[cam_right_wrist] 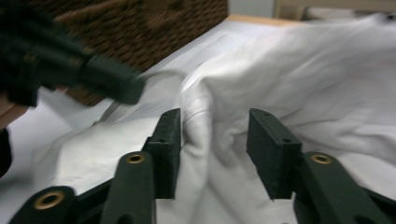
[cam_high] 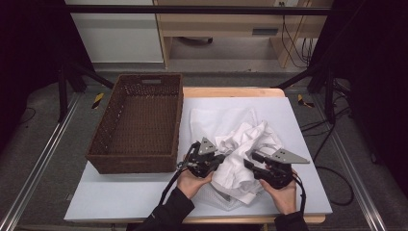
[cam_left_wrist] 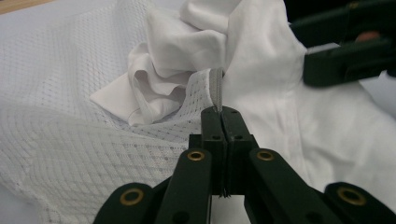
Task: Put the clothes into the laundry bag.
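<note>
L gripper [cam_left_wrist: 222, 122] was clamped on white mesh laundry bag's [cam_left_wrist: 70, 140] edge; R gripper [cam_right_wrist: 214, 154] jaws apart w/ crumpled white cloth [cam_right_wrist: 299, 79] between; brown wicker basket [cam_high: 139, 120] just left.

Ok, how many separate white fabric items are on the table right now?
2 that I can tell: a mesh laundry bag lying flat beside the basket, and a crumpled white garment piled on it. More could be hidden in the folds.

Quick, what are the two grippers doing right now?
Left gripper: shut on the edge of the mesh laundry bag.
Right gripper: open, a fold of the white garment between its jaws, not pinched.
</note>
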`<move>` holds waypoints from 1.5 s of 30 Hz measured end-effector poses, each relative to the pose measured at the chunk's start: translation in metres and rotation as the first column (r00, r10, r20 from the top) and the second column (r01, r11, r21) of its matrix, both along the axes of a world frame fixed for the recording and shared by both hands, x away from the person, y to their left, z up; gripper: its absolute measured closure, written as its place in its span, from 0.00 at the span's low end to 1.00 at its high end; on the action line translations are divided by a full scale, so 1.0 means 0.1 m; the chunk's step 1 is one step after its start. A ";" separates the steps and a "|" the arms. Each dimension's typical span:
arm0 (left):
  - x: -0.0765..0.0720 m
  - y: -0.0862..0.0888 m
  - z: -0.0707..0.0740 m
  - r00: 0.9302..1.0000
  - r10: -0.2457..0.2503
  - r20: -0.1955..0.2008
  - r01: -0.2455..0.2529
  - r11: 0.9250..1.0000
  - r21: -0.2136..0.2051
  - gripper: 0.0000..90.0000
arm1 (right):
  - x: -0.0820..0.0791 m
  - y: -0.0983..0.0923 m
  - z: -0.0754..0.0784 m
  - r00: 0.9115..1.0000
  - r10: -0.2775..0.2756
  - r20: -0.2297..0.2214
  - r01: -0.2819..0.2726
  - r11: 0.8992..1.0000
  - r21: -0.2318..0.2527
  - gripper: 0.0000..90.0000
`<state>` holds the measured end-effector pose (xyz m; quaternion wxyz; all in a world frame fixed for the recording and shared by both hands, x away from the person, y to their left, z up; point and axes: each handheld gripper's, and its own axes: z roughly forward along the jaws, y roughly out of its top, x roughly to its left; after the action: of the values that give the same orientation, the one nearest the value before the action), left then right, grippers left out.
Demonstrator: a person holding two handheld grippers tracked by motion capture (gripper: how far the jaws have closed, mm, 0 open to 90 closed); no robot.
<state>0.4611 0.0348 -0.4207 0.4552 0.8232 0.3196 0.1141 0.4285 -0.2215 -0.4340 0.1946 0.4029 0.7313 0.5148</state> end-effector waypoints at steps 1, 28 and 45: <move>0.00 0.00 0.00 1.000 0.001 0.000 -0.001 1.000 0.001 0.99 | 0.01 -0.03 0.02 1.000 -0.013 0.008 0.012 1.000 0.005 0.54; 0.05 -0.03 0.23 1.000 0.013 0.011 -0.013 1.000 -0.027 0.99 | -0.08 0.46 -0.12 0.977 0.214 0.000 -0.214 0.976 -0.036 0.98; 0.00 0.09 0.09 1.000 0.021 0.010 -0.020 0.998 -0.059 0.99 | 0.22 0.63 -0.37 0.993 0.096 -0.061 -0.101 0.992 -0.078 0.82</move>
<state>0.4608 0.0434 -0.4117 0.4799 0.8055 0.3287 0.1136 0.4508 -0.1586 -0.4706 0.1642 0.3724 0.7759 0.4819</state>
